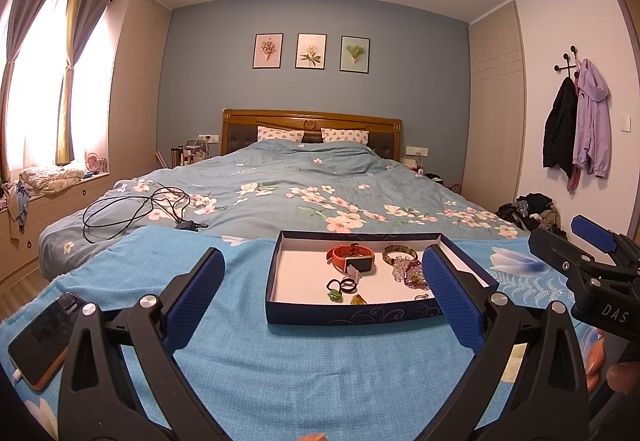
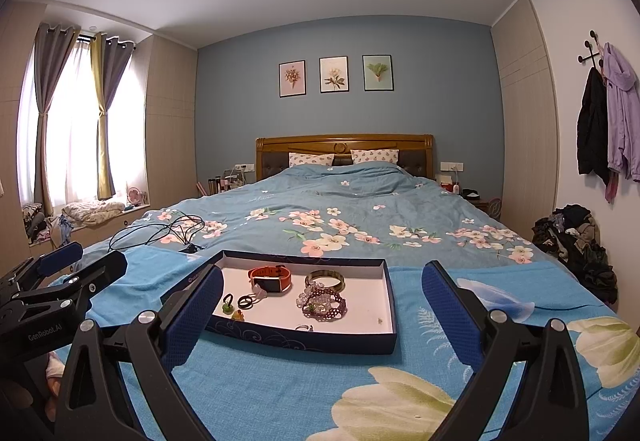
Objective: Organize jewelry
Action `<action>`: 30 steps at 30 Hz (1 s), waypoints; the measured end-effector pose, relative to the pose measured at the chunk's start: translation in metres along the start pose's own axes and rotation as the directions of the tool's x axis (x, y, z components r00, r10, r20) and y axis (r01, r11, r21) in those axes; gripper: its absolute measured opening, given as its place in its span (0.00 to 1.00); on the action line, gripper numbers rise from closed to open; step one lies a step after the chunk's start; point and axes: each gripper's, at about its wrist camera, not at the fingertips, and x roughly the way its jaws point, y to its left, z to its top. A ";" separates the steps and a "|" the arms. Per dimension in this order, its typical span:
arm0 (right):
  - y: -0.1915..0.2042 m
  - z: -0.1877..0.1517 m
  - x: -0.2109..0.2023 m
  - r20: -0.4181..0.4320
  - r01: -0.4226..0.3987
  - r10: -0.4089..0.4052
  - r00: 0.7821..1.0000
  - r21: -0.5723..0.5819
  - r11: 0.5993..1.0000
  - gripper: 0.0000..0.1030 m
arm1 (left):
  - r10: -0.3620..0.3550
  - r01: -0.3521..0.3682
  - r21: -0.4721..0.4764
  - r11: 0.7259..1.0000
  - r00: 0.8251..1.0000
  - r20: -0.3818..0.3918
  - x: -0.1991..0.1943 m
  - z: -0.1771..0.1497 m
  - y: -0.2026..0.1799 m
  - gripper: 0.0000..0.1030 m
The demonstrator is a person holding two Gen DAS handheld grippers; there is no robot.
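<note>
Nearest the cameras, two hand-held grippers with black frames and blue textured finger pads hover side by side above a bright blue floral towel spread over the foot of a bed. The left gripper has its fingers spread wide apart, holding nothing; the right gripper is likewise spread wide and empty. A black smartphone lies flat on the towel by the left gripper's left finger.

Just beyond the fingertips sits a shallow rectangular navy-blue cardboard box lid with a white inside, resting on the towel. Its long axis runs left to right across the bed, one long wall facing the grippers.

Inside the box lid is the jewelry. An orange-strapped smartwatch lies on its side near the far wall, its dark rectangular face turned toward the cameras. To its right lies a green-and-gold bangle, flat. In front of the bangle is a heap of purple and clear beaded bracelets. Toward the near left are small black rings and green and yellow trinkets (too small to identify). A small silver ring lies by the near wall.

Farther off, a black cable coils on the blue flowered duvet. Beyond stands a wooden headboard with two patterned pillows, under three framed botanical prints.
</note>
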 end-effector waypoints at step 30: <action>0.001 -0.001 0.001 -0.002 -0.002 0.002 1.000 -0.001 1.000 0.93 | -0.004 0.004 -0.005 1.000 1.000 -0.007 0.001 -0.003 0.001 0.94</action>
